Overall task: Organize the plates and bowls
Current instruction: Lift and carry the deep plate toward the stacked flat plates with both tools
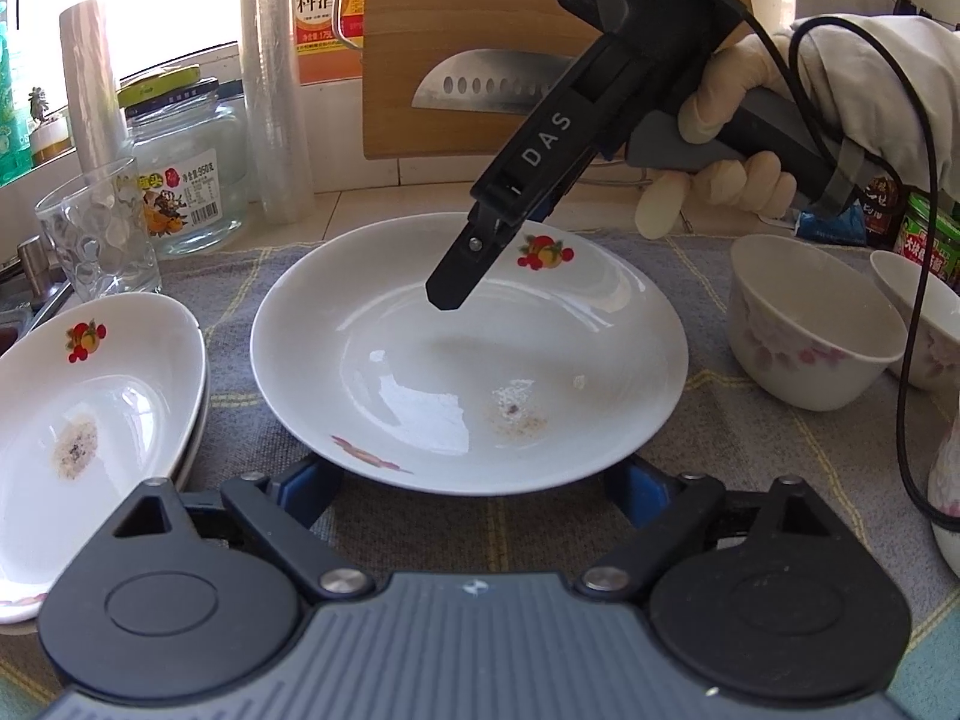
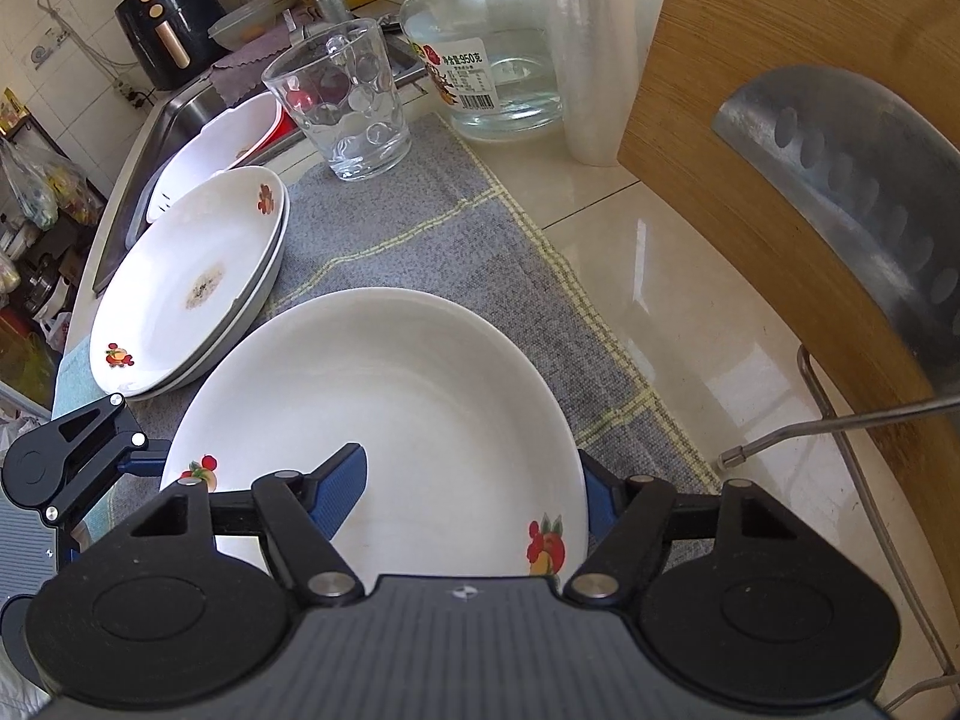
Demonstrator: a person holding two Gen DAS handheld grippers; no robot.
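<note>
Nearest the lens: left gripper (image 1: 474, 483), blue pads spread wide to either side of the near rim of a white plate (image 1: 468, 354), released, gripping nothing. Plate flat on a grey checked cloth (image 1: 750, 432), fruit prints at its far and near rims, a brownish smear in the well. Over the far rim, right gripper (image 1: 447, 294) tilted down, held by a gloved hand (image 1: 738, 138); in its own view, pads apart, one blue pad (image 2: 342, 495) above the plate's well and the other outside the rim, not clenched; touching or just clear of the rim, cannot tell.

Left of the plate, just beside it, a stack of plates (image 1: 90, 408) of the same pattern, stained on top, edge close to the sink (image 2: 180, 114). Right of the plate, two floral bowls: the nearer bowl (image 1: 810, 330) on the cloth, a gap of bare cloth between it and the plate, the second bowl (image 1: 924, 324) just behind it.

Farther back: drinking glass (image 1: 99, 234) on the cloth's far corner, glass jar (image 1: 186, 174), roll of plastic film (image 1: 273, 78) and cooking-wine bottle (image 1: 327, 12) on the pale tiled counter (image 2: 660, 276). Wooden cutting board (image 1: 480, 18) upright against the wall, cleaver (image 1: 492, 84) in front of it. Open strip of cloth and counter between plate and board. Beyond the sink, a black air fryer (image 2: 165, 24).
</note>
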